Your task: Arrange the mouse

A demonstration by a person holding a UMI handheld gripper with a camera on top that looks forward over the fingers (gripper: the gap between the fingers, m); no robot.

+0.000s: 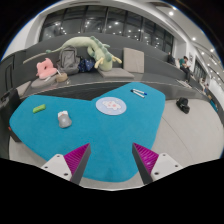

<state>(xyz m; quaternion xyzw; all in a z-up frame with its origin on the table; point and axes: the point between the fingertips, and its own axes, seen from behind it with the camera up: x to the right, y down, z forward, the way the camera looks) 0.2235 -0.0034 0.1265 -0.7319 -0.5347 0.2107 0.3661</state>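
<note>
A small grey mouse (64,119) lies on the teal desk mat (95,140), ahead of my fingers and to the left. A round white pad with a blue mark (111,104) lies farther ahead, near the mat's far edge. My gripper (112,160) hovers over the near part of the mat, open and empty, with the magenta pads (78,156) wide apart. Nothing stands between the fingers.
A small green item (39,108) lies at the mat's left edge. A pen-like item (138,92) lies beyond the white pad. A green plush toy (90,46), a pink toy (46,68) and a box (131,58) stand on the far side. A dark object (184,105) lies right.
</note>
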